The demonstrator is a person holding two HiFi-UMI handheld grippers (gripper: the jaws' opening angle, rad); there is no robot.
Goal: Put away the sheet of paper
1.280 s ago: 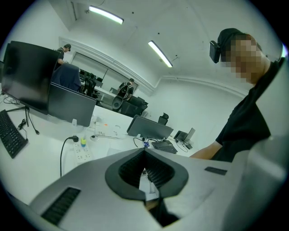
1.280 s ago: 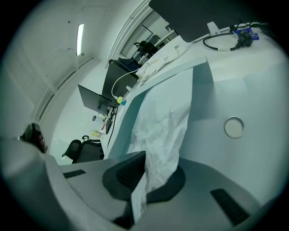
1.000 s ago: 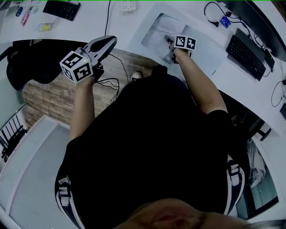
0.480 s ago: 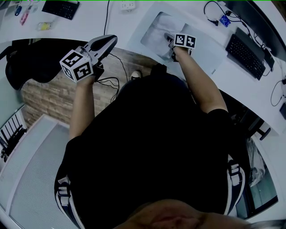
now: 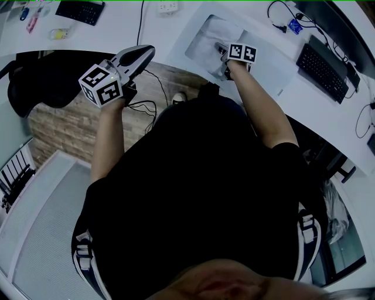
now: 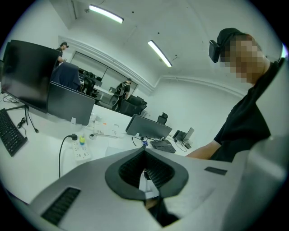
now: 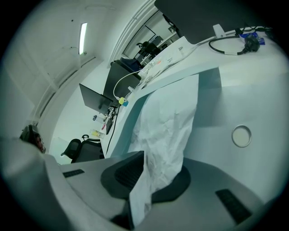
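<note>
A crumpled white sheet of paper (image 5: 206, 42) lies on a pale grey mat (image 5: 275, 67) on the white desk. My right gripper (image 5: 222, 55) reaches over the desk edge and pinches the sheet's near edge. In the right gripper view the paper (image 7: 169, 122) rises from between the jaws of the right gripper (image 7: 151, 180); the pads still press on it while the jaws are just starting to open. My left gripper (image 5: 145, 53) hovers in the air left of the desk, above the floor. Its jaws meet at the tip of the left gripper (image 6: 144, 151) with nothing held.
A black keyboard (image 5: 321, 70) and cables lie right of the mat. A power strip (image 5: 167, 7) and another keyboard (image 5: 81, 12) sit at the back. A dark chair (image 5: 35, 82) stands at the left. A round cable grommet (image 7: 241, 136) is set in the desk.
</note>
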